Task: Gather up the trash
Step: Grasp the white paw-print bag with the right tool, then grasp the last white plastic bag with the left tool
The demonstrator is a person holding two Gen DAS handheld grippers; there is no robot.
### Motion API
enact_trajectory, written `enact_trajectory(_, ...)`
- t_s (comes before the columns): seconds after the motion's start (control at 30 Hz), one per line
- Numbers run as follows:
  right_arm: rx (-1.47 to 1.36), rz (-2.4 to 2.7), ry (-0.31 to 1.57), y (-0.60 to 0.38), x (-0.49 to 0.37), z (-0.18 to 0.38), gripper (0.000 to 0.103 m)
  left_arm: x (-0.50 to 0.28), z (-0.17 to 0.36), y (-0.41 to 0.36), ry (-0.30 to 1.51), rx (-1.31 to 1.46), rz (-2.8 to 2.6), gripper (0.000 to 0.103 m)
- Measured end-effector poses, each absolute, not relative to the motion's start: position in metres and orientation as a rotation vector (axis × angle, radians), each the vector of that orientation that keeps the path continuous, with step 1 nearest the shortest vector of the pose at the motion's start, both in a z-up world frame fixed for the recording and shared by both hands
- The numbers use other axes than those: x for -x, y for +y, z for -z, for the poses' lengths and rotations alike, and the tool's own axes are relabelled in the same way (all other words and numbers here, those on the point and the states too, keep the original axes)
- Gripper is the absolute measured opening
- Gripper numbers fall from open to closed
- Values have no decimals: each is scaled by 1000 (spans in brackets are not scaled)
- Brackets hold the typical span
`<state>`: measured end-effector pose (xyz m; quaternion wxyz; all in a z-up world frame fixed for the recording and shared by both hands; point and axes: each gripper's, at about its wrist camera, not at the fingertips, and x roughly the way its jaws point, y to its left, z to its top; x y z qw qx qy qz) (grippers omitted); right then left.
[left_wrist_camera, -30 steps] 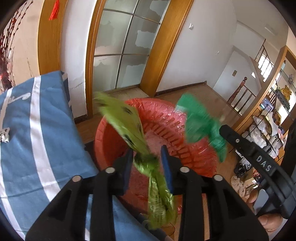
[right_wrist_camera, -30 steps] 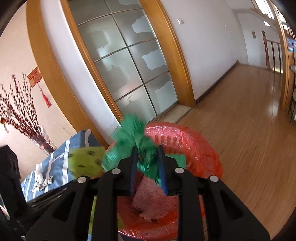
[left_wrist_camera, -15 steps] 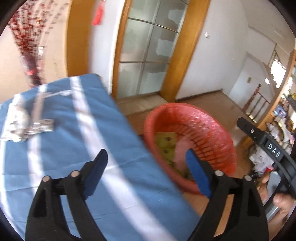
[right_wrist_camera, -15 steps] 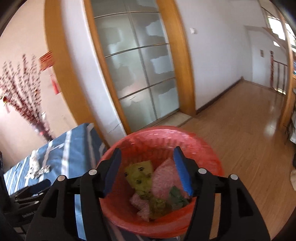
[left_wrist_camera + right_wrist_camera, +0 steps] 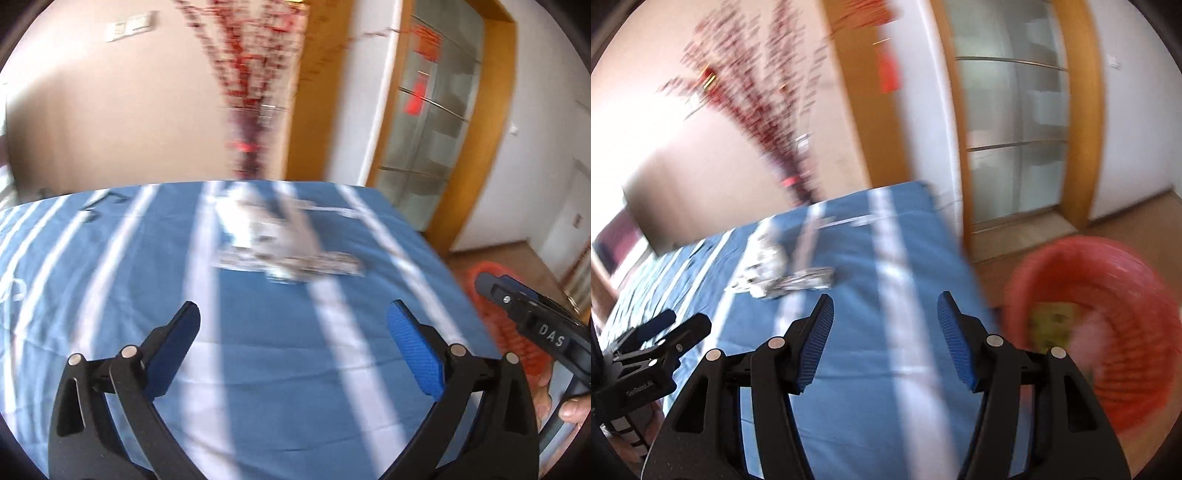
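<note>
My left gripper (image 5: 293, 317) is open and empty above the blue striped tablecloth (image 5: 110, 280). Ahead of it lies white and silver crumpled trash (image 5: 280, 251), blurred by motion. My right gripper (image 5: 884, 310) is open and empty over the same cloth (image 5: 871, 369); the silver trash (image 5: 783, 273) lies ahead to its left. The red basket (image 5: 1108, 369) sits on the floor to the right, with a yellow-green wrapper (image 5: 1054, 325) and pink trash inside. In the left wrist view the basket (image 5: 506, 336) shows past the table's right edge, partly behind the right gripper's body.
A vase of red branches (image 5: 251, 110) stands behind the table's far edge. A glass door with a wooden frame (image 5: 1027, 147) is at the right. The left gripper's body (image 5: 646, 362) shows at the lower left of the right wrist view.
Both grippers opened and dropped the green and yellow-green wrappers into the basket. Both then swung left from the basket toward the table and the silver trash.
</note>
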<state>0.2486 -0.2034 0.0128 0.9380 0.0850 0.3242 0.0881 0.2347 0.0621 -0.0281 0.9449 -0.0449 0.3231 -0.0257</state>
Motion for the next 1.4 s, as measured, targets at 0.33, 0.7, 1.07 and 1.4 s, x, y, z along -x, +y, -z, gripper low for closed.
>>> enact_trajectory(0.33,-168,-186,772,-94,-323,15,45,-243,37,157,655,75,-153,99)
enact_trajectory(0.7,-153,-139,871,-68,-342,40,44,-248,42,185,662,112,-177,99)
enact_trajectory(1.07,-101,-181,854,-99,-322,43,10,-275,40,157,645,109,-68,99)
enact_trajectory(1.4,-142,-126,775,-165,-295,25,9,-368,50,101,708,67,24,85)
